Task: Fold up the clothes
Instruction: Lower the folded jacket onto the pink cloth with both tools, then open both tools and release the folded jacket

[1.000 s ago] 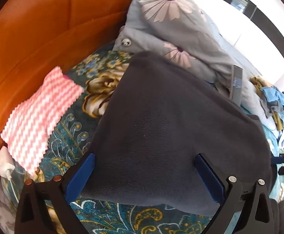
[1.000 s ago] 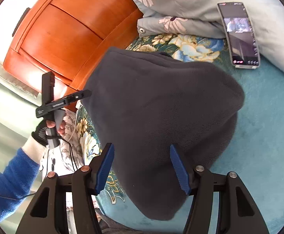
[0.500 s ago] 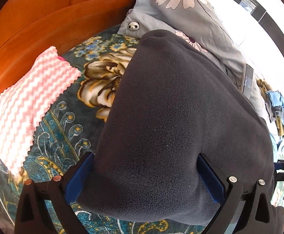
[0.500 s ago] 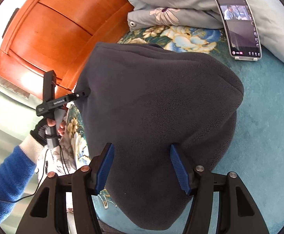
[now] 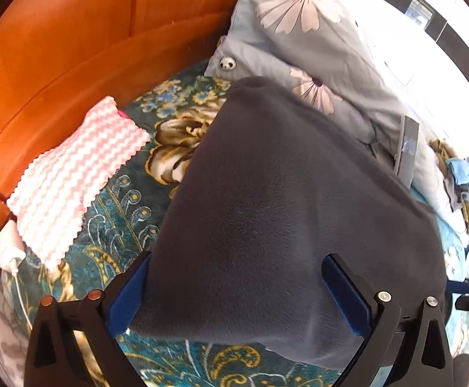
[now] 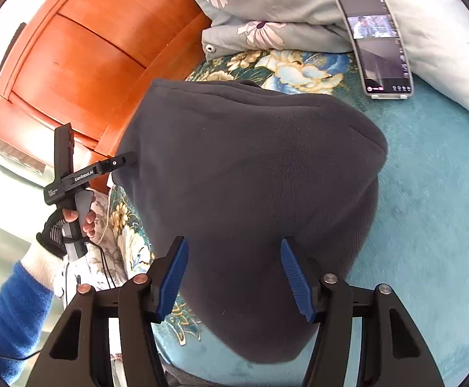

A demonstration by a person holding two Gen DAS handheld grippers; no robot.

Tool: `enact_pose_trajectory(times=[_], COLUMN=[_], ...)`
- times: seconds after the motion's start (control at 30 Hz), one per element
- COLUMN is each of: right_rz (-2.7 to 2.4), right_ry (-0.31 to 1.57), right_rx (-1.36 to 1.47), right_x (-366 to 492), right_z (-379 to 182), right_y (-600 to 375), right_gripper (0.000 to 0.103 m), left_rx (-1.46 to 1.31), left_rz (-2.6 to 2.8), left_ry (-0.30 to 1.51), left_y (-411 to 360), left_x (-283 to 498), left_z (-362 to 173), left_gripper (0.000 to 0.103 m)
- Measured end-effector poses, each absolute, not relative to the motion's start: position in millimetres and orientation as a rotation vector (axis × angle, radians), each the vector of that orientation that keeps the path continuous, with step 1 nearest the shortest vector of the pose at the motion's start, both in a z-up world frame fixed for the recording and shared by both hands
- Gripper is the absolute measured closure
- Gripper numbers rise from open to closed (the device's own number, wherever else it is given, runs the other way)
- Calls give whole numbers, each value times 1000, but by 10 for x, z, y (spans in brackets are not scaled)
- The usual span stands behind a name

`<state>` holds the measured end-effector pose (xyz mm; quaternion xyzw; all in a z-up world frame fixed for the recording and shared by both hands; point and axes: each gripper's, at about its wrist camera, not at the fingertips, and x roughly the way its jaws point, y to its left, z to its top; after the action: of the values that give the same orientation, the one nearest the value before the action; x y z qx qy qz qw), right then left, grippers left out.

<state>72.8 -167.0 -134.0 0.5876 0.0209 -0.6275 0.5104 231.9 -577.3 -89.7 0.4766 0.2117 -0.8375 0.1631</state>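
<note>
Fleece (image 5: pixel 282 213), dark grey and folded, fills mid-frame on the floral bedspread (image 5: pixel 112 225), both the left gripper (image 5: pixel 234 293) and right gripper (image 6: pixel 234 277) spread wide, grasping nothing.

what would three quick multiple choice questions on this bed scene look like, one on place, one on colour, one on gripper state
1. Where does the phone rest?
A. against the floral quilt
B. on the grey fleece garment
C. on the headboard

2. What colour is the zigzag cloth?
A. blue and yellow
B. pink and white
C. plain grey

3. How stand the two grippers?
A. both shut
B. only the left open
C. both open

Answers:
1 A, it leans on the quilt.
2 B, pink and white stripes.
3 C, the left gripper and right gripper both show spread jaws over the fleece.
</note>
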Motion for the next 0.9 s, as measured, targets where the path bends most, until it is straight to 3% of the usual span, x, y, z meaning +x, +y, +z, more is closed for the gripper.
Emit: enact_pose_trajectory(times=[0.23,0.53,0.6,0.83,0.9], right_rz=[-1496,-1486,-1497,-1559,-1580], right_ry=[8,93,117,183,194], right_rx=[1423,1442,1445,1419,1417], right_x=[969,1475,1562,1772,1807], right_z=[-1298,-1412,-1426,-1393,-1391], right_y=[-1487,-1369,-1346,-1297,-1288], right_gripper=[42,42,34,25,18], left_rx=[1178,1273,1268,1195,1176], left_rz=[-2396,-2358,-2359,-2292,-2281], left_ry=[649,671,711,768,758], left_y=[-5477,-4870,-4711,-4394,-4323], left_x=[2603,2883,2974,3235,3291], left_z=[-711,-938,-998,-1071,-1052], left_gripper=[0,0,0,0,0])
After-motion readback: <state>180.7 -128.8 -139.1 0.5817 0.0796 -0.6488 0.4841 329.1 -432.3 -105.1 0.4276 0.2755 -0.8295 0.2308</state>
